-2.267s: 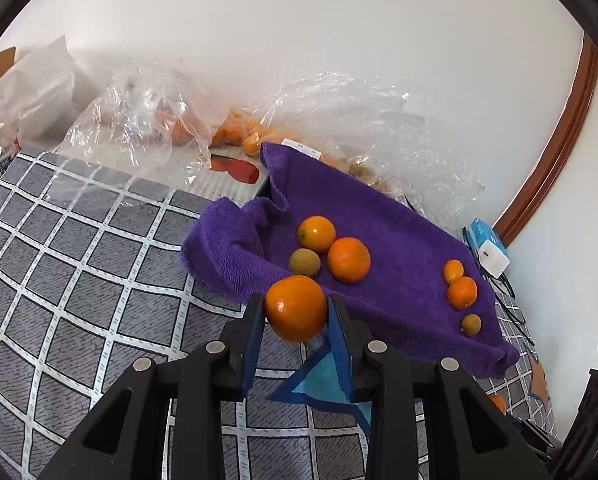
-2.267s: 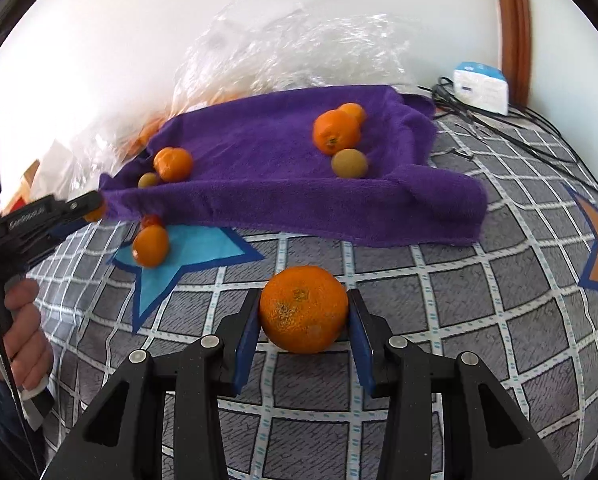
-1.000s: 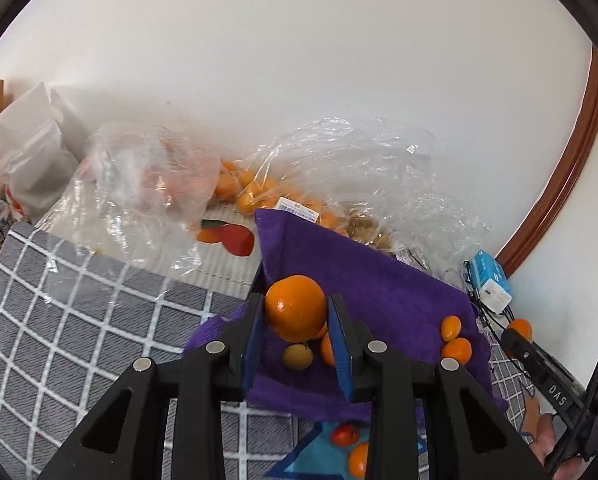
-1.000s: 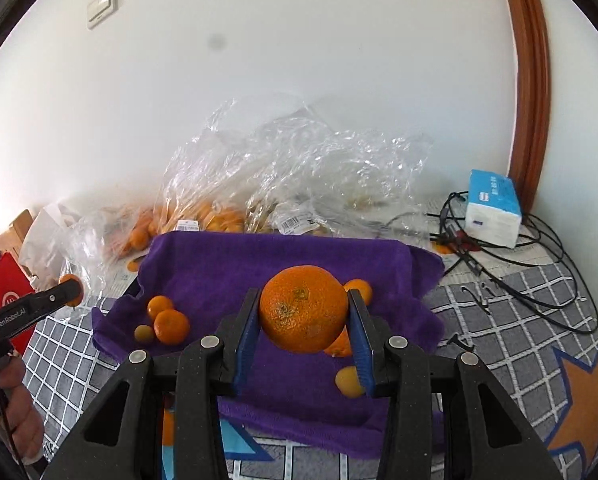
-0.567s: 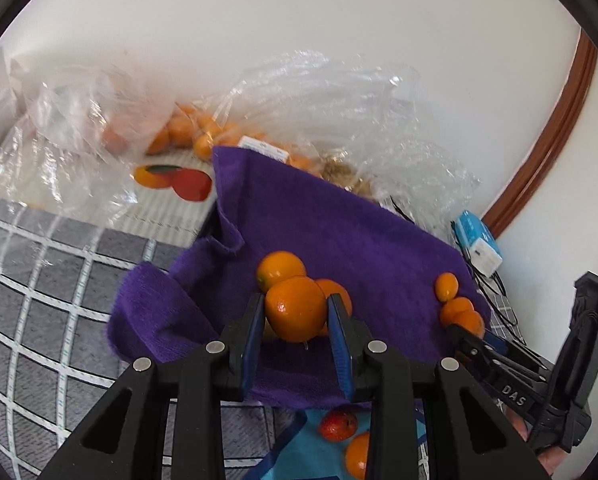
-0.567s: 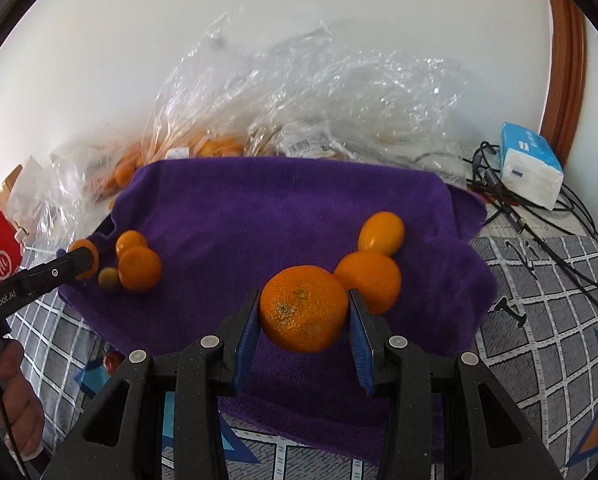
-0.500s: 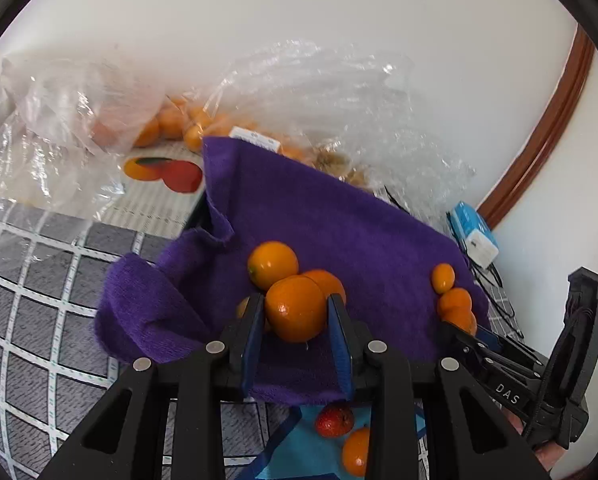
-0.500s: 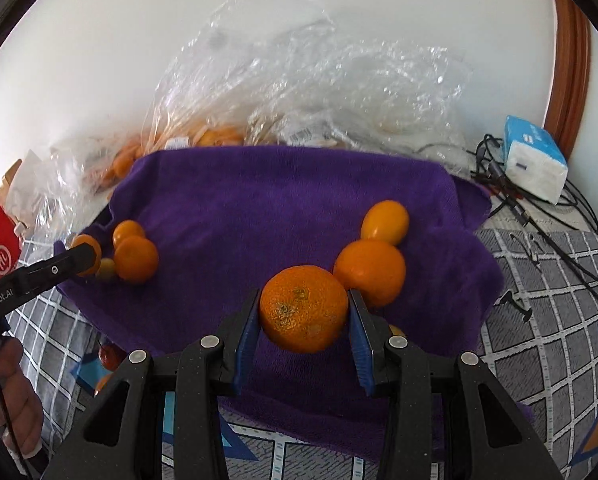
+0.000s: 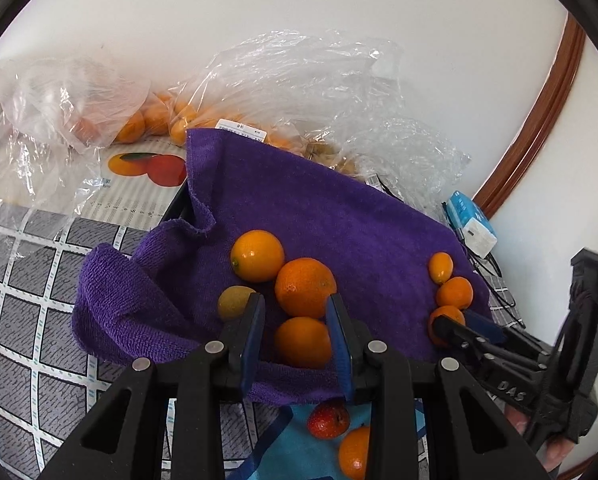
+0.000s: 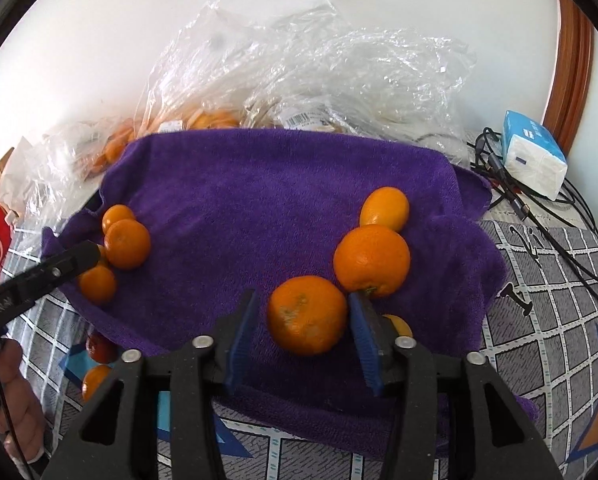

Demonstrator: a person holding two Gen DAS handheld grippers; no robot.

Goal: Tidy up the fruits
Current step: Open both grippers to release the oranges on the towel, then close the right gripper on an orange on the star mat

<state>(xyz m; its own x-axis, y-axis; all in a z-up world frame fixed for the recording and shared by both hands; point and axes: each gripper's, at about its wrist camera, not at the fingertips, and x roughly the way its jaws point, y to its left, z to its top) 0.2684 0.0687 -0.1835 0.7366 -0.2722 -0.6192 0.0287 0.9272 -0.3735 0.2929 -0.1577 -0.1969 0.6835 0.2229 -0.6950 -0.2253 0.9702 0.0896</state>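
Observation:
A purple towel holds two clusters of fruit. In the left wrist view, a small orange lies on the towel's near edge between the pads of my left gripper. Towel shows between it and the left pad, so nothing is pinched. Two oranges and a green-brown fruit sit just beyond. In the right wrist view, my right gripper has its jaws opening around a mottled orange that rests on the towel, with a gap at the left pad. A bigger orange touches it.
Crumpled plastic bags with more fruit stand behind the towel against the wall. A tissue pack and cables lie at the right. A strawberry and an orange sit on the checked cloth in front.
Both grippers came down onto the towel. The right jaws have spread and its orange has settled on the cloth. The left orange has sunk below its pads, whose spacing looks unchanged.

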